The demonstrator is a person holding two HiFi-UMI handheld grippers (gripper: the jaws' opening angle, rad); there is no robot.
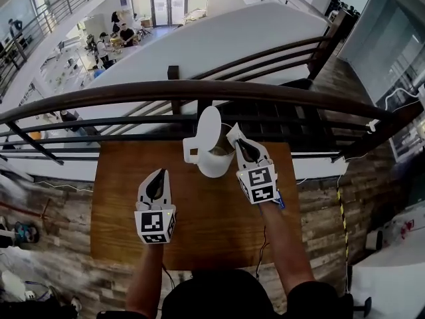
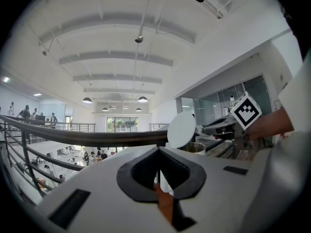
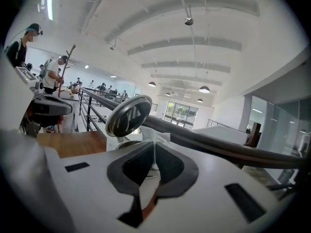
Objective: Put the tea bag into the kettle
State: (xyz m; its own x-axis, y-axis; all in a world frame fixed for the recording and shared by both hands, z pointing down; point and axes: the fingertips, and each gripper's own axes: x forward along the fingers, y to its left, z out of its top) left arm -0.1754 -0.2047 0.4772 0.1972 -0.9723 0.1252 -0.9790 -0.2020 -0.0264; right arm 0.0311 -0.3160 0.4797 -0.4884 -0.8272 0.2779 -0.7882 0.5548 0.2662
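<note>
Right tool (image 1: 240, 143) clamped on the tea bag (image 1: 232, 133); kettle (image 1: 216, 163) mouth just left of and below its tip, lid (image 1: 210, 126) up; left tool (image 1: 159, 175) closed, empty, farther off.

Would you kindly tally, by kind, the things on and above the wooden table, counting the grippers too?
Kettle: 1, the white kettle, lid open
Tea bag: 1, the tea bag, pinched in the right gripper
Grippers: 2, the right gripper and the left gripper
Total: 4
</note>
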